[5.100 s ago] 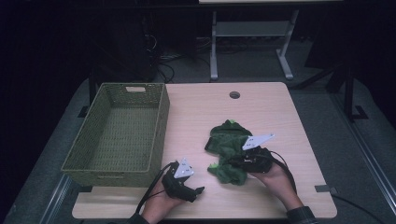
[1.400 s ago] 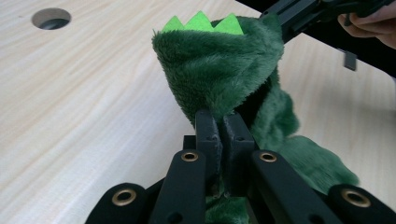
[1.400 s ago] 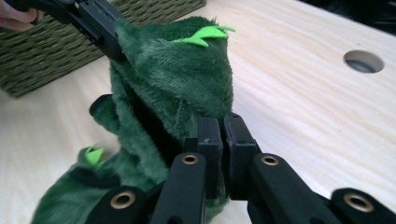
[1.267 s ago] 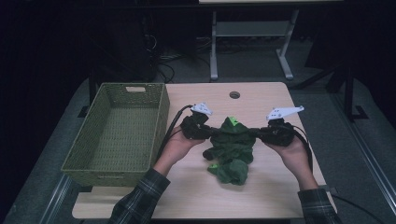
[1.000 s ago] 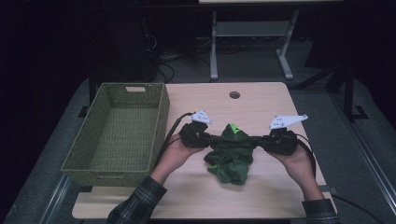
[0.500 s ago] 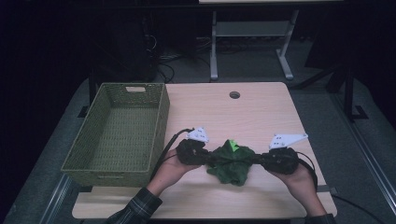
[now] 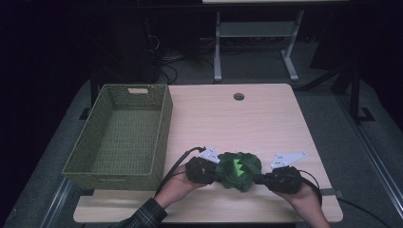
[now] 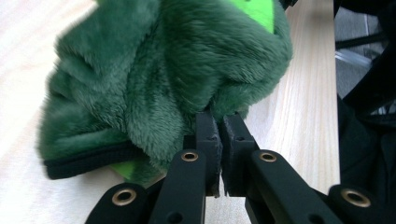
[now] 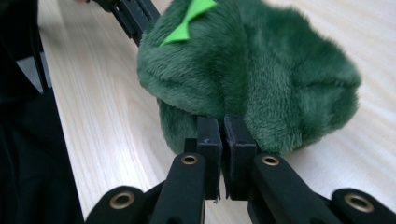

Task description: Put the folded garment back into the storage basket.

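Green plush fabric [image 7: 237, 170] sits bunched in a rounded heap near the front edge of the wooden table [image 7: 266, 118], right of the table's middle line and between the two grippers. It is dark green and furry, with a bright lime zigzag patch [image 7: 237, 166] showing on top in the high view, and in the left gripper view a black hem [image 8: 88, 161] runs along its lower edge with a sliver of lime beneath it. The left gripper [image 7: 203, 169] meets the heap on its left side; in its own view [image 8: 219, 135] the two black jaws are pressed together with a fold of the fur pinched between their tips. The right gripper [image 7: 281, 179] meets the heap on its right side; in its own view [image 9: 220, 135] the jaws are likewise pressed together, nipping the fur at the base of the bundle. Each gripper carries a grey three-cornered plate, and the person's hands come in from the near edge, the left one with a plaid sleeve [image 7: 145, 216] showing. A black cable [image 7: 178, 164] loops from the left gripper toward the near edge. A woven olive basket [image 7: 161, 128] stands on the left part of the table, well apart from the fabric. A round hole [image 7: 238, 96] marks the tabletop near its far edge.
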